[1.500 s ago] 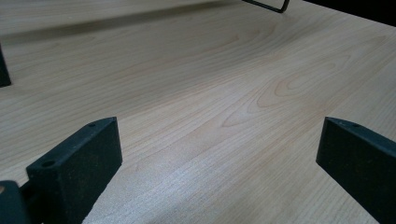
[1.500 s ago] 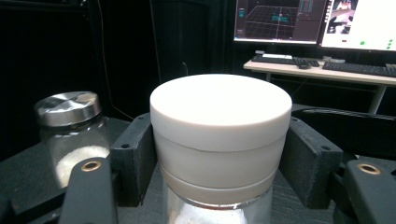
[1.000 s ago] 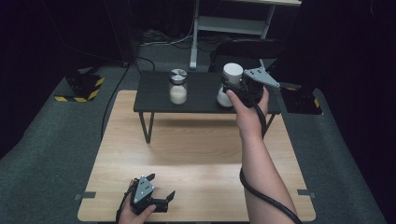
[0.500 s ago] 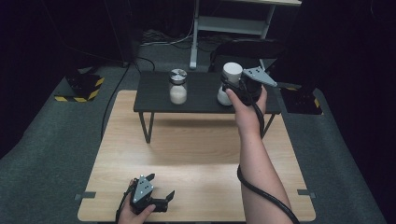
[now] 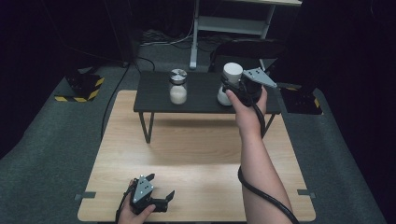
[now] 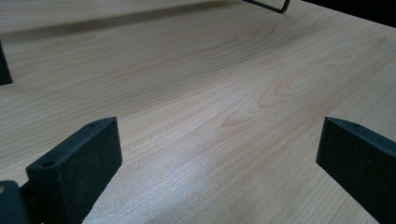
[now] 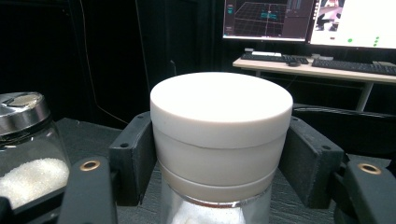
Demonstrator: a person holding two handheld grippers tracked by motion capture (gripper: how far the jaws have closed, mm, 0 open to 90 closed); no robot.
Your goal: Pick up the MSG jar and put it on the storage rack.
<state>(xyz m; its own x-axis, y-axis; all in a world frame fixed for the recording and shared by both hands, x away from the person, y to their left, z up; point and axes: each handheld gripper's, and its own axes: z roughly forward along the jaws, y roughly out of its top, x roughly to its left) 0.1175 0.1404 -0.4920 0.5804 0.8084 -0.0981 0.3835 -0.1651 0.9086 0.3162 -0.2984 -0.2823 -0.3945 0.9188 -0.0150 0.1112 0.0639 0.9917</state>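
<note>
Gripping step: the right tongs [image 7: 219,154] have their jaws set against both sides of the white lid [image 7: 219,105] of a jar [image 5: 229,84]; judged to be the grasp stage before unscrewing or lifting.
Surface: one light wooden surface [image 5: 201,154], bare near the left tongs.
Shelf: one low black shelf [image 5: 201,91] stands at the far end of the surface and carries both jars.
Jar location: the white-lidded jar stands at the right end of the shelf; the metal-lidded jar [image 5: 178,87], part-filled with white grains, stands well apart to its left.
Left tongs: the left tongs [image 5: 156,198] rest near the front edge, jaws wide apart, holding nothing.
Next move: calls for a firm squeeze on the lid, kept level, with the glass body steadied.
Count: two jars, two lids, two tongs.
</note>
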